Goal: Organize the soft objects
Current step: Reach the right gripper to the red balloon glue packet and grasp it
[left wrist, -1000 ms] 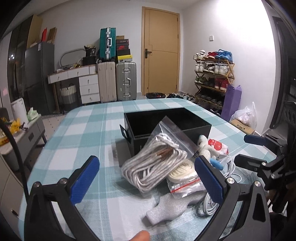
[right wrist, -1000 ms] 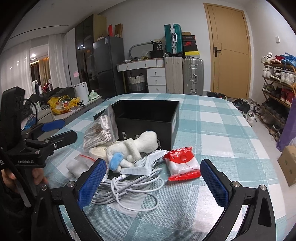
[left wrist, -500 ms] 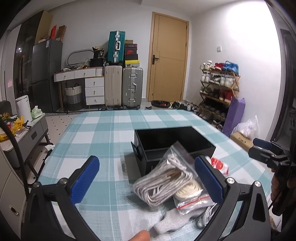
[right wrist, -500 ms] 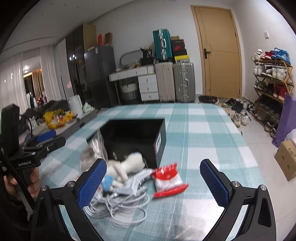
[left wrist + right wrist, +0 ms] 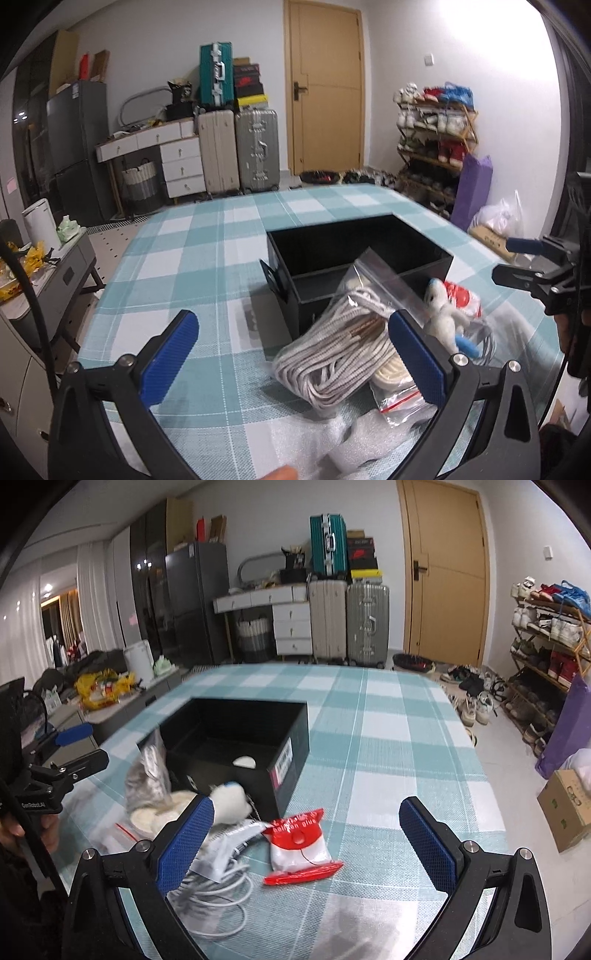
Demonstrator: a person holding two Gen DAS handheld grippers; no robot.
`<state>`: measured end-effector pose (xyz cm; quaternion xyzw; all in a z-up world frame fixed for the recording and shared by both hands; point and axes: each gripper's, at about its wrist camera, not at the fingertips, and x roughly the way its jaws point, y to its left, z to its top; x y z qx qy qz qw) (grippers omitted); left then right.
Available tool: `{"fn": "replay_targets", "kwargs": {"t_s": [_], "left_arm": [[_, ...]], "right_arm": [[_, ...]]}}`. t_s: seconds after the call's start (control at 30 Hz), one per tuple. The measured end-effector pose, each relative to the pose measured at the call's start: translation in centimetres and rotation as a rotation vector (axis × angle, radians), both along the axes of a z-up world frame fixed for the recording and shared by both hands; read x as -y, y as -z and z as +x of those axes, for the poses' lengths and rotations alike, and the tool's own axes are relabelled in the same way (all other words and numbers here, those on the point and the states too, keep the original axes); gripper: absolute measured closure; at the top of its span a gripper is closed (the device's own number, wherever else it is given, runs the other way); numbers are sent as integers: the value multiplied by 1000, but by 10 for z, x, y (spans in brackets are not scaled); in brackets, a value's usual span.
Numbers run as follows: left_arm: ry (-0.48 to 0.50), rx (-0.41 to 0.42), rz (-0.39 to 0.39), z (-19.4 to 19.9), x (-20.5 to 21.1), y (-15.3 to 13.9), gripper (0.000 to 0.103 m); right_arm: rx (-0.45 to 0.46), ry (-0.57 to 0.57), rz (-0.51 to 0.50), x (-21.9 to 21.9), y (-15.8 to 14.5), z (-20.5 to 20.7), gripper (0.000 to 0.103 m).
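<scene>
1. The left gripper [image 5: 291, 360] is spread wide, its blue pads holding nothing, above the checked tablecloth [image 5: 207, 258].
2. The right gripper [image 5: 306, 843] is likewise spread and holds nothing.
3. Just ahead of them lie a bagged rope coil [image 5: 332, 358], a white plush toy [image 5: 441, 317], a red-and-white packet [image 5: 299, 845] and a white cable [image 5: 218, 890].
4. These are heaped against the near side of the open black box [image 5: 236, 738].

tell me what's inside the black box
The right wrist view shows one small white rounded item on the floor of the box. The near wall hides the front strip of the floor.
</scene>
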<state>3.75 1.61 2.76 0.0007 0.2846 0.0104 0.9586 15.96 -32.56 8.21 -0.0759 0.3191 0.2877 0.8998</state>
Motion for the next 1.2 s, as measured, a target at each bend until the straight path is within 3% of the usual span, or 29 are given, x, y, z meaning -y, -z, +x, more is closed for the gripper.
{"fn": "replay_targets", "kwargs": {"t_s": [0.13,0.23,0.33,0.9,1.03,1.2], "left_arm": [[27,-24,-28,5,1,5,0],[39,-35,-31,8,2,8,0],[42,-33,-16,9,3,9,0],[67,-57,-26,16,4,14,0],[63,-56,-26,16,4,14,0],[66,-62,-24,17,5,15,0]], "right_arm": [[-51,10,-65,-5,18,14,2],[-101,10,-108,-9,31,26,14],[-142,0,-147,-11,45,33,17],[-202,-80,-156,-23,60,43,27],[-223,-90,-150,-25,65,47,35],[-221,-92,-145,-25,68,45,53]]}}
